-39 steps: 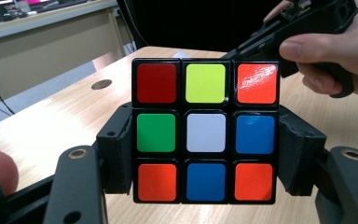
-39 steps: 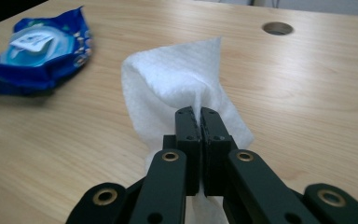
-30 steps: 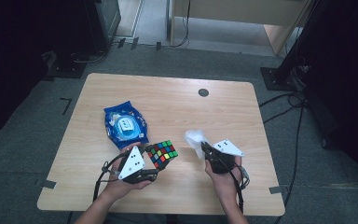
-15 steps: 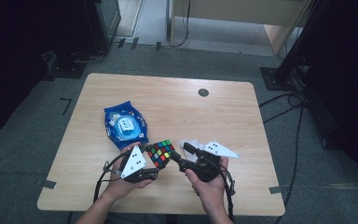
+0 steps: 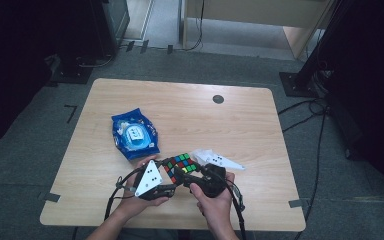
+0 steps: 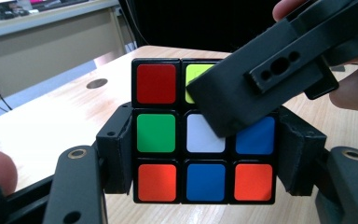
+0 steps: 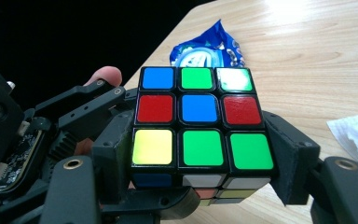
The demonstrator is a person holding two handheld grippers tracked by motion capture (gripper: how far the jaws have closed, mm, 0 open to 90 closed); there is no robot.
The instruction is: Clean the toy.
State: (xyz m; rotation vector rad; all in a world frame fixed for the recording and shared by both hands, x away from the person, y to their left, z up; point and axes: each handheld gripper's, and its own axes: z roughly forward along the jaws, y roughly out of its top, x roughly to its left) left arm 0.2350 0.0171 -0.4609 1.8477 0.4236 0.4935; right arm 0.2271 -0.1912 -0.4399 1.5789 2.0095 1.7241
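A scrambled Rubik's cube hangs just above the wooden table near its front edge. My left gripper is shut on it from the left; its pads clamp the cube's middle layer on both sides. My right gripper comes in from the right. Its jaws have just been closing, with the cube between them, and its pads now press on the sides of the nearest layer. One right jaw crosses the cube's upper right corner in the left gripper view.
A blue snack bag lies behind and to the left of the cube. A crumpled white tissue lies just right of the cube, by the right hand. A small black round cap sits far back on the table.
My right gripper has moved left from the tissue to the cube, and its jaws now stand around the cube. The left gripper and the cube have stayed in place.
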